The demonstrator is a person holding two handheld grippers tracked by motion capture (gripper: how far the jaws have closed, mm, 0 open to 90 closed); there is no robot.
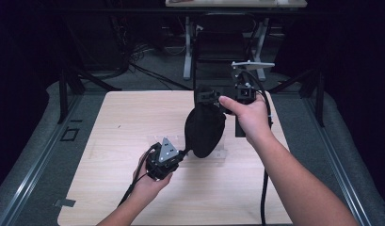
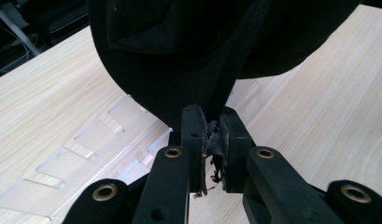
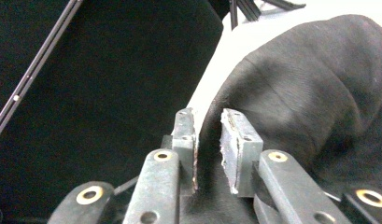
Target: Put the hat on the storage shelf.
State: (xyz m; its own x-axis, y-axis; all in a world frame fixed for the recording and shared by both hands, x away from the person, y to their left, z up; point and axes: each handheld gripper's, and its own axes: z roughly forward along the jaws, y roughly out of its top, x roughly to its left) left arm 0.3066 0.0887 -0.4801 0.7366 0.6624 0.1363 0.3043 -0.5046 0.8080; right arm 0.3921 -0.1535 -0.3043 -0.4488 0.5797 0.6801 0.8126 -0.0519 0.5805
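Note:
A black fabric bag [image 1: 205, 132] hangs in the air over the pale wooden table [image 1: 129, 117], stretched between both grippers. My left gripper [image 1: 184, 153] pinches the bag's lower edge from the near left, and in the left gripper view the left gripper [image 2: 212, 135] has its jaws shut on a black seam strip of the bag [image 2: 179, 56]. The right gripper [image 1: 210, 99] holds the bag's top edge from the far right. In the right gripper view the right gripper [image 3: 207, 135] has a fold of the bag [image 3: 310, 93] clamped between its jaws.
A clear acrylic slotted stand [image 1: 157, 141] lies on the table under the bag, also in the left gripper view as the acrylic stand [image 2: 86, 149]. A dark block [image 1: 240, 128] sits beneath the right hand. A black chair [image 1: 220, 47] and cables stand beyond the far edge.

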